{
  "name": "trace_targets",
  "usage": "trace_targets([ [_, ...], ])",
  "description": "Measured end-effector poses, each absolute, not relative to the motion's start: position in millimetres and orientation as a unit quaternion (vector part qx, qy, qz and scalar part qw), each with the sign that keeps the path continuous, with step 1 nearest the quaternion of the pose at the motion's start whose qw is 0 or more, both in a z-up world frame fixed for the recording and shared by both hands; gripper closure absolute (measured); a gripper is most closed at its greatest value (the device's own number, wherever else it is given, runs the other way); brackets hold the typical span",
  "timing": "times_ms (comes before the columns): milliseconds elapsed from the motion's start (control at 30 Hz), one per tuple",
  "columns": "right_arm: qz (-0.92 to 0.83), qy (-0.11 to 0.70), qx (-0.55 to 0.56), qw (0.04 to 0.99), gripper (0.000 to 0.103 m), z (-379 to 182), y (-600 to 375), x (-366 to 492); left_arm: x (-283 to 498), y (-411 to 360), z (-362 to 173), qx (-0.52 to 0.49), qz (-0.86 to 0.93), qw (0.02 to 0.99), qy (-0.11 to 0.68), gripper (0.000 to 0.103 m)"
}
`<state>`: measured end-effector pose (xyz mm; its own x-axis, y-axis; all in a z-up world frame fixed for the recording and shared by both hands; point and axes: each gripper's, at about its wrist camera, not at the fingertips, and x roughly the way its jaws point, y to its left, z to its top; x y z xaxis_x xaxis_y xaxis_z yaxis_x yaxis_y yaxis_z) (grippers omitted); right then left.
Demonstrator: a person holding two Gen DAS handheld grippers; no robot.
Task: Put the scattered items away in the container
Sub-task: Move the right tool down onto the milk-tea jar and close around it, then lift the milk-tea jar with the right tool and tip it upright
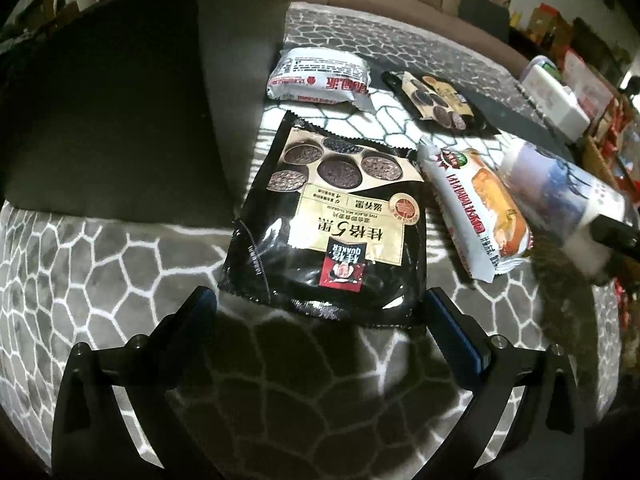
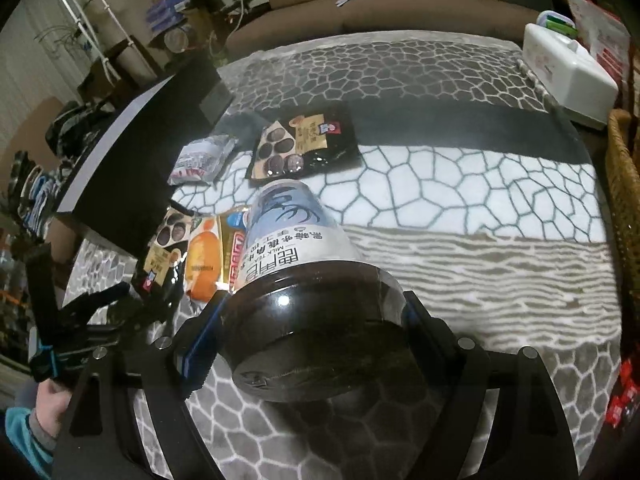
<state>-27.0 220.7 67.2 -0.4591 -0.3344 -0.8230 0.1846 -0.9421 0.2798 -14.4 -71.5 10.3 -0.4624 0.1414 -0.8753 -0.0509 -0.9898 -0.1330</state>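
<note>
My left gripper (image 1: 320, 308) is open, its jaws on either side of the near edge of a black Quaker oat packet (image 1: 328, 216). My right gripper (image 2: 308, 312) is shut on a milk tea bottle (image 2: 296, 236) near its black cap, the bottle lying along the fingers; it also shows blurred in the left wrist view (image 1: 568, 192). A dark box container (image 1: 120, 100) stands at the left, also in the right wrist view (image 2: 132, 168). An orange-and-white cake packet (image 1: 476, 204), a white-and-red packet (image 1: 320, 80) and a second black oat packet (image 1: 440, 100) lie on the patterned cloth.
A white tissue box (image 2: 568, 68) sits at the far right edge of the table. A wicker basket (image 2: 624, 192) stands at the right. A brown sofa (image 2: 380, 8) lies behind the table. My left gripper and the hand holding it show at the lower left of the right wrist view (image 2: 80, 320).
</note>
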Motion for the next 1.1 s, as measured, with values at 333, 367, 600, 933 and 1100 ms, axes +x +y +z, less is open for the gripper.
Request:
trace_targets([
  [333,-0.85,-0.091,0.494,0.158,0.018,74.3,238.6,-15.4,-11.2,-61.0,14.6,-0.507,0.855,0.095,-0.052,0.002],
  [367,-0.85,-0.092,0.495,0.158,0.018,74.7,239.9,-14.8,-9.7,-58.4,15.2,-0.506,0.856,0.096,-0.049,0.003],
  [600,-0.844,-0.085,0.503,0.166,0.018,69.8,241.3,-10.9,-4.1,-38.7,21.1,-0.501,0.86,0.095,-0.021,0.013],
  [933,-0.843,-0.109,0.493,0.185,0.018,80.7,253.9,-4.1,11.7,10.5,63.3,-0.468,0.865,0.182,-0.005,0.012],
  [1100,-0.836,-0.15,0.491,0.196,0.018,83.9,267.5,-3.4,13.2,46.4,47.7,-0.496,0.828,0.261,-0.012,0.012],
])
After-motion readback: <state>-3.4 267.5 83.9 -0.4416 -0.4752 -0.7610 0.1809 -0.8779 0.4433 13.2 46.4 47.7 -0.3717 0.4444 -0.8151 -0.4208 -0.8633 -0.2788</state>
